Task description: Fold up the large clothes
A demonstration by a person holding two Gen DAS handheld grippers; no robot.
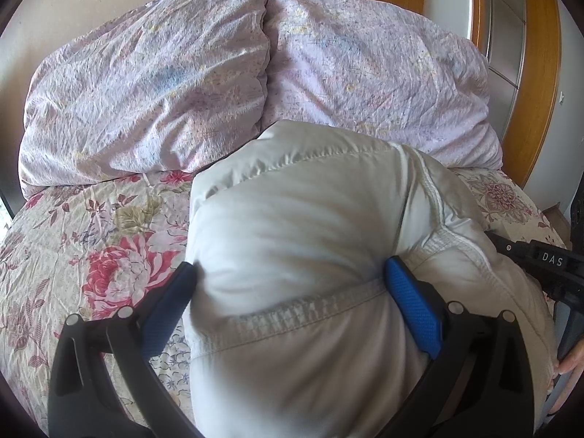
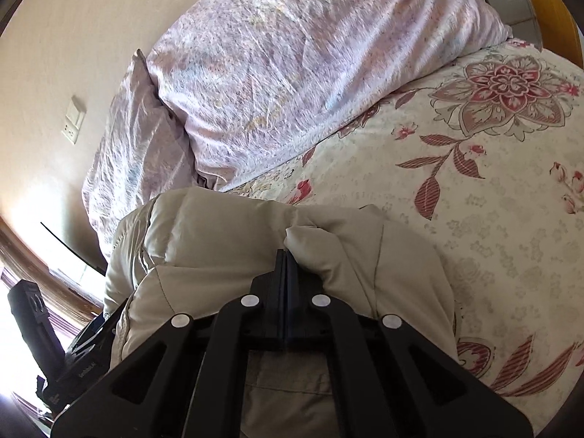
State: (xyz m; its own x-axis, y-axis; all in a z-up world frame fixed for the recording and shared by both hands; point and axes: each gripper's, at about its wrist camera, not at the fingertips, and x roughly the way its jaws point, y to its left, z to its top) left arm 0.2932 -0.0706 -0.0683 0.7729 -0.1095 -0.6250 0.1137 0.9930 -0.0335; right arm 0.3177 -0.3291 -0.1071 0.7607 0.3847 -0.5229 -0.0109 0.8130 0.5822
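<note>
1. The padded jacket (image 1: 303, 241) lies bundled on the bed (image 1: 91, 241), right ahead of both tools and short of the pillows (image 1: 153, 91).
2. The left hand-held gripper (image 1: 288, 295) stands wide, its blue pads (image 1: 414, 306) pressed against either side of the thick folded bulk, bracing it.
3. The right hand-held gripper (image 2: 286, 255) is fully closed, tips nosed against a puffed fold; whether cloth is pinched between them cannot be told.
4. This looks like a late fold, the bundle being pressed compact.
5. Next, I judge, the right tool should tuck or flatten that puffed fold while the left keeps its brace, so the slippery filling does not spring open.
</note>
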